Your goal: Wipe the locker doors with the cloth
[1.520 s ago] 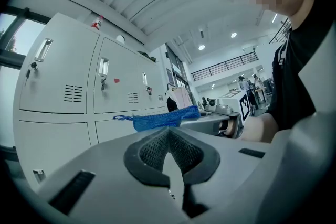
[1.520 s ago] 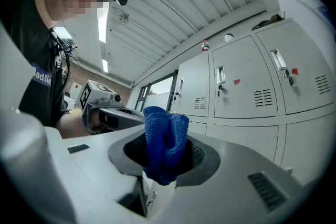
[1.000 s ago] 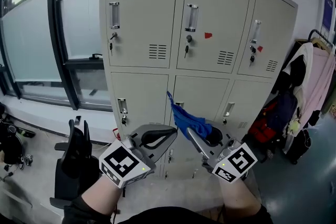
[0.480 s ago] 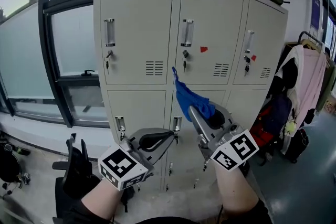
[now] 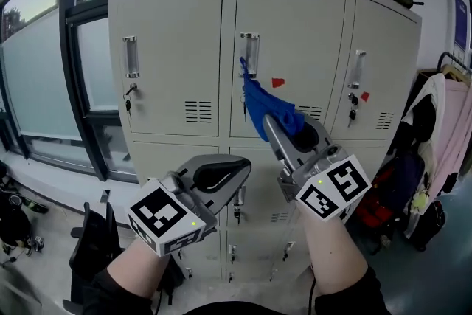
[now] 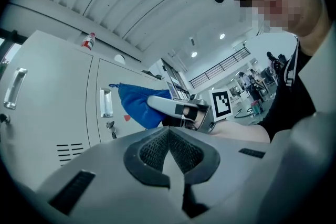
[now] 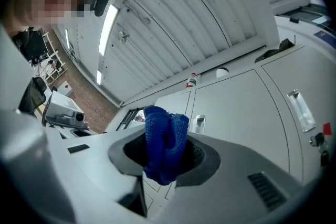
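Against the upper middle locker door [image 5: 287,48], the right gripper [image 5: 274,130] clamps the blue cloth [image 5: 264,105]; the left gripper [image 5: 234,175] hangs below, jaws together and empty.

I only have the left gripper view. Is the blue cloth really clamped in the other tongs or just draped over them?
Observer: Clamped. The right gripper view shows the blue cloth bunched between the jaws of the right tongs, shut on it.
Operator: Which door is it at?
Observer: In the head view it overlaps the upper middle door, beside its handle; contact can't be judged.
Operator: And my tongs?
Observer: Head view: the left tongs sit lower, before the lower row of doors, apart from the cloth.
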